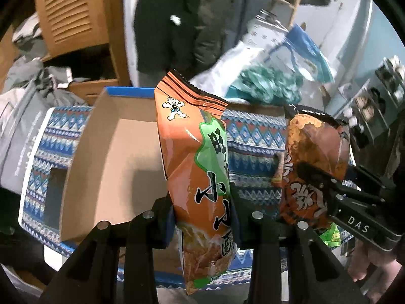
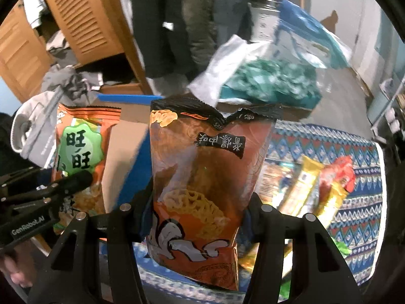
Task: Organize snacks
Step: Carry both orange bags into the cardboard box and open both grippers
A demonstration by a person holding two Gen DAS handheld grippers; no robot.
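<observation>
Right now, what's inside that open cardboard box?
The cardboard box shows only bare brown floor and walls. The orange snack bag in the left gripper hides its right part.

Ahead-left of the left gripper (image 1: 202, 217), the open cardboard box (image 1: 111, 167) offers bare room; its own orange snack bag (image 1: 195, 167) blocks straight ahead.

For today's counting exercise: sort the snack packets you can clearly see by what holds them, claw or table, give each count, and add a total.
Held in a claw: 2, the orange-and-green snack bag in the left claw and the dark-topped noodle snack bag in the right claw.
Lying on the patterned tablecloth: at least 3, the yellow and red packets; blur hides the exact number.
Total: at least 5.
</observation>
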